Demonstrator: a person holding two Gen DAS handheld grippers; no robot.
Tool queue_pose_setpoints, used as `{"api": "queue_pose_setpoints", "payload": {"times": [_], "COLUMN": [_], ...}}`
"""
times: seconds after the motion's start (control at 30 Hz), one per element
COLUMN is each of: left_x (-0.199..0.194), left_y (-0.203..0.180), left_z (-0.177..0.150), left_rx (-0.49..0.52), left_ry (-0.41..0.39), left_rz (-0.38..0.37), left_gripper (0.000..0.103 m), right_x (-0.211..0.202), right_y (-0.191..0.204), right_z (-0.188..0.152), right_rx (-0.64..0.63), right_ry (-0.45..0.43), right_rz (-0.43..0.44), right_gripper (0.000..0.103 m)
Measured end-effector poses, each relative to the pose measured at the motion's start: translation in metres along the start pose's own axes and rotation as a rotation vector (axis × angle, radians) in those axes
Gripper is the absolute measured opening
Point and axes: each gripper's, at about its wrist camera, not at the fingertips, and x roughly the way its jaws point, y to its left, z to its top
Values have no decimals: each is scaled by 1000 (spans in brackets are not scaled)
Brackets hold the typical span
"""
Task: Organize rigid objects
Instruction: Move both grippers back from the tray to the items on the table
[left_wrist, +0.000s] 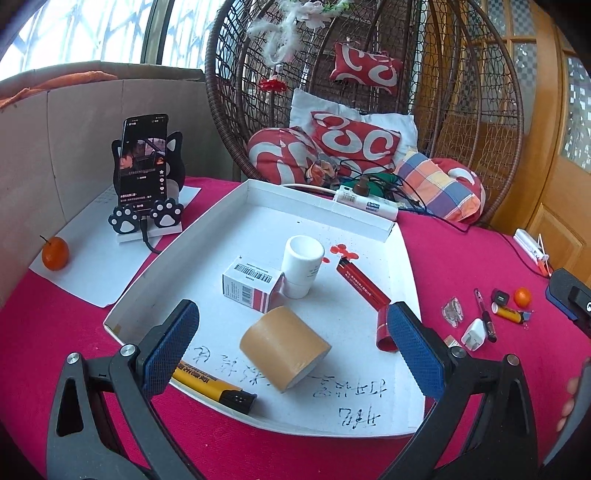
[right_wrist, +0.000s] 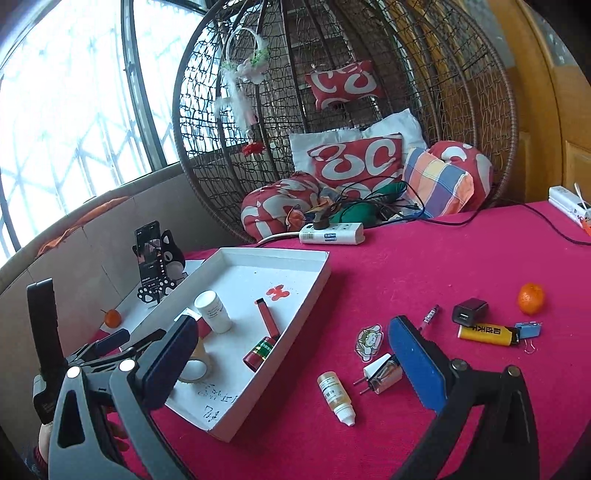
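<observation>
Both tongs gape wide and empty, the left tongs over the tray holding tape, the right tongs above the worktop's loose items; next likely grasp: the dropper bottle at 6 o'clock.

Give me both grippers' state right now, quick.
Left gripper: open, holding nothing, fingers either side of the tape roll in the white tray.
Right gripper: open, holding nothing, above the red cloth.
</observation>
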Motion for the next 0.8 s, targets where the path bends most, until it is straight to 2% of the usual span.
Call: {"api": "queue_pose_setpoints", "payload": {"times": [0.43, 0.8], "left_x": [-1, 2], "left_y": [-24, -49], "left_z": [-3, -11], "left_rx": [56, 125], "left_ry": [18, 40], "left_rz": [-33, -96], "left_gripper": [103, 103], "right_x": [-17, -40], "right_y": [-33, -94], "right_z": [-4, -13], "right_rx": [60, 183], "right_ry": [-12, -32], "right_rz": [-36, -165], "right_gripper": [103, 103]}}
